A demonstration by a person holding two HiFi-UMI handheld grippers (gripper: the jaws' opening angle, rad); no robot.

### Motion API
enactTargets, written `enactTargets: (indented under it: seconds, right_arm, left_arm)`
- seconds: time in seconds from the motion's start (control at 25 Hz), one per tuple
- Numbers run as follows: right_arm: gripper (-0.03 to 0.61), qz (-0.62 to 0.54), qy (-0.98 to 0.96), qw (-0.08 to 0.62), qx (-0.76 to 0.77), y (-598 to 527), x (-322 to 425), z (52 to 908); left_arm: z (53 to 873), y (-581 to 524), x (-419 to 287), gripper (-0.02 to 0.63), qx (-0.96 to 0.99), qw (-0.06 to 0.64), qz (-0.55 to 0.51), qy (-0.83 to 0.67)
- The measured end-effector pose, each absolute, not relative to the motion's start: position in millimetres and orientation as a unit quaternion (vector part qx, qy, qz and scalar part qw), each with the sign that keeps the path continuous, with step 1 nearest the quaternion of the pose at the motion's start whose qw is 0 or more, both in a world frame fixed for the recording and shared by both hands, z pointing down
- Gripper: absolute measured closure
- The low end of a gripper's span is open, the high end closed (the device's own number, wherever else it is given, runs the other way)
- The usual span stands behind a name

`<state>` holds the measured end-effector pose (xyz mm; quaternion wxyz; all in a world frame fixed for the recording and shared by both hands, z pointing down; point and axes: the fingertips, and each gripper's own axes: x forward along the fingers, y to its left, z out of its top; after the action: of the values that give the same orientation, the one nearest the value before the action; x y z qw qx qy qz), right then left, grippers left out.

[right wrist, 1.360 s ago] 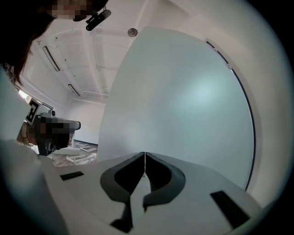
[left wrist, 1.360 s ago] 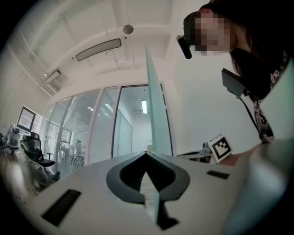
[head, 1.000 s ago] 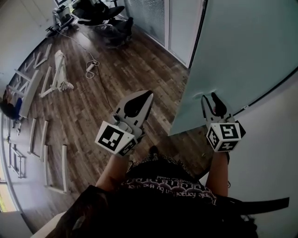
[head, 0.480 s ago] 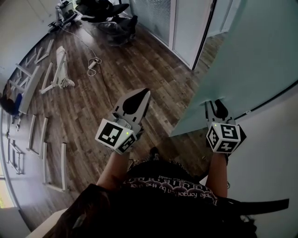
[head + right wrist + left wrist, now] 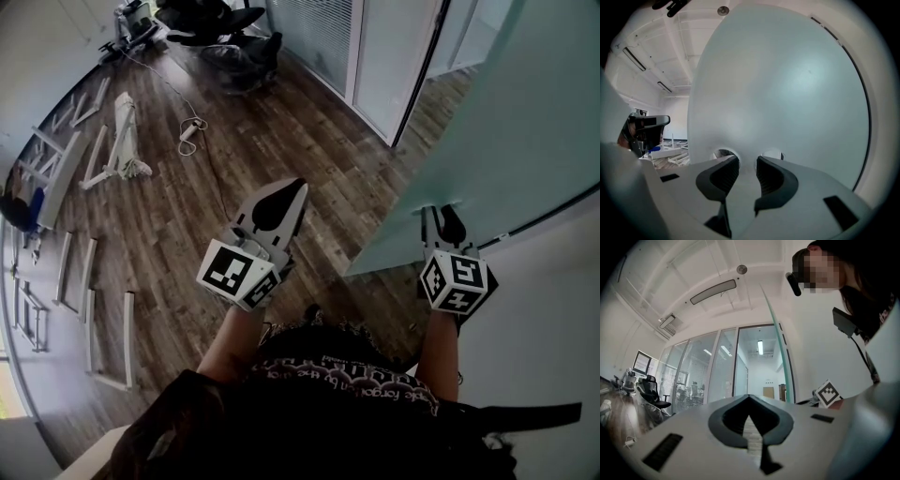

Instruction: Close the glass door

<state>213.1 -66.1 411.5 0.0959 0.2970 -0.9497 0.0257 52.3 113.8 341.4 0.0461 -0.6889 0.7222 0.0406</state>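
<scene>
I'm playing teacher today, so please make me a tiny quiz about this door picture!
1. True or false: the left gripper has its jaws together.
2. Which gripper is nearest the glass door? A) left gripper B) right gripper
3. What is the floor made of?
Key: 1. True. 2. B; its jaws stand apart, have just been closing a little, with nothing between them. 3. Wooden planks.

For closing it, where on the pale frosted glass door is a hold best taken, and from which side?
Probably its thin vertical free edge: the pale frosted glass door is a broad flat pane with little to pinch on its face. Come edge-on, one finger on each face. The right gripper, its fingers apart and empty after closing slightly, faces the flat side, good only for pushing.
</scene>
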Motion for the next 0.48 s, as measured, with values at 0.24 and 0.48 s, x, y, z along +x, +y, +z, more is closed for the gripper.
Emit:
enactTargets:
  seconds: [0.24, 0.48]
  right_arm:
    - [0.46, 0.024, -0.944, 0.08, 0.318, -82, 192, 408]
    - [0.46, 0.018, -0.939, 0.067, 0.337, -99, 170, 410]
  left_arm:
    - [349, 108, 17, 0.612, -0.69, 0.036, 0.039, 0.722]
    - [356, 103, -20, 0.612, -0.694, 0.033, 0.035, 0.719]
